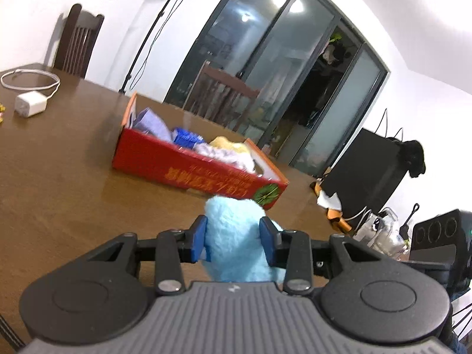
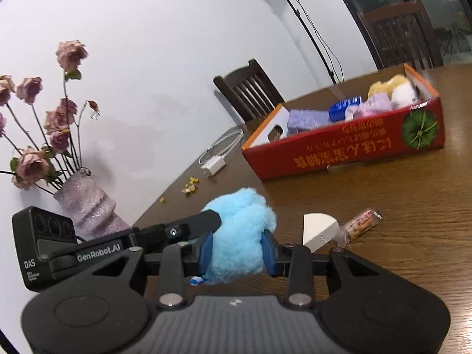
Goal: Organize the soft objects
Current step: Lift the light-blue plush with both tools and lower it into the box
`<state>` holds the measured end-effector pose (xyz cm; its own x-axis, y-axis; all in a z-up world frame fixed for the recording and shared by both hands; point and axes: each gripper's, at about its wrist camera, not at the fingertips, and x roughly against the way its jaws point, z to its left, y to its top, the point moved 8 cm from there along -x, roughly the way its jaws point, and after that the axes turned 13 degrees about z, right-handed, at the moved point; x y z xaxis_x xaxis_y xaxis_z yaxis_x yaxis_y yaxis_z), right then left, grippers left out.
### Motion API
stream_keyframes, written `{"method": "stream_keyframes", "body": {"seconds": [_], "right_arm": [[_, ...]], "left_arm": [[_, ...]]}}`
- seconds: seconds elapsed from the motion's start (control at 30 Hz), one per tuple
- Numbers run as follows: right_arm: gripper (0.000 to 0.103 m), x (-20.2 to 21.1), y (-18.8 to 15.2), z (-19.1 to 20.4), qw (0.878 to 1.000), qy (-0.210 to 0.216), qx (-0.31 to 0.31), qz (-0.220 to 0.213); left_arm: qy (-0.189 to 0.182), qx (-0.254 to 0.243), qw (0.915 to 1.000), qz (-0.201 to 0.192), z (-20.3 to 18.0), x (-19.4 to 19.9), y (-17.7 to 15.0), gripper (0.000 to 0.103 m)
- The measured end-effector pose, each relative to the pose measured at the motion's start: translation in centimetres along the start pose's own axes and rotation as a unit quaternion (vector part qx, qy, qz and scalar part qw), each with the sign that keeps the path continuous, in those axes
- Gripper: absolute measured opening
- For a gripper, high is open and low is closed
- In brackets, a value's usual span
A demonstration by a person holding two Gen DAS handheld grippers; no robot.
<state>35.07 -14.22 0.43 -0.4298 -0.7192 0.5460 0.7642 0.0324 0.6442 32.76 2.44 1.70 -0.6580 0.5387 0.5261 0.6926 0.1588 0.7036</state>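
Observation:
A fluffy light-blue soft toy (image 1: 236, 253) is held off the brown table (image 1: 59, 177) by both grippers at once. My left gripper (image 1: 233, 221) is shut on it, blue pads pressing into the fur. My right gripper (image 2: 237, 237) is shut on the same toy (image 2: 242, 206), and the left gripper's black finger (image 2: 203, 220) digs into it from the left. Ahead stands the open red cardboard box (image 1: 188, 168), which the right wrist view shows too (image 2: 339, 153). It holds a purple cloth (image 2: 306, 119), a blue packet (image 2: 343, 107), and yellow and white plush pieces.
A white charger with cable (image 2: 212, 166), a white wedge (image 2: 318, 230) and a wrapped snack (image 2: 358, 225) lie on the table. A vase of dried roses (image 2: 85, 203) stands by the wall. An orange striped toy (image 1: 332, 206) lies at the table's right edge. Dark chairs (image 2: 250, 88) surround the table.

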Motion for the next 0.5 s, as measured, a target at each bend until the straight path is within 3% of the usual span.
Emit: {"method": "stream_keyframes", "body": {"seconds": [0.13,0.23,0.43,0.5], "right_arm": [[0.035,1.3,0.7,-0.2,1.000,-0.004,0.000,-0.016],[0.035,1.5,2.9,-0.9,1.000,-0.003,0.004,-0.023],[0.034,-0.5,11.9,-2.8,0.999,0.003,0.014,-0.047],[0.034,-2.1,15.5,-4.4,0.999,0.007,0.001,-0.043]], "left_arm": [[-0.010,-0.008,0.9999,-0.003,-0.9,-0.6,0.9,0.038],[-0.012,-0.024,0.9996,-0.006,-1.3,-1.5,3.4,0.038],[0.013,-0.062,0.9978,-0.021,-0.9,-5.4,12.7,0.038],[0.018,-0.056,0.9982,-0.009,0.3,-7.7,15.6,0.037]]}}
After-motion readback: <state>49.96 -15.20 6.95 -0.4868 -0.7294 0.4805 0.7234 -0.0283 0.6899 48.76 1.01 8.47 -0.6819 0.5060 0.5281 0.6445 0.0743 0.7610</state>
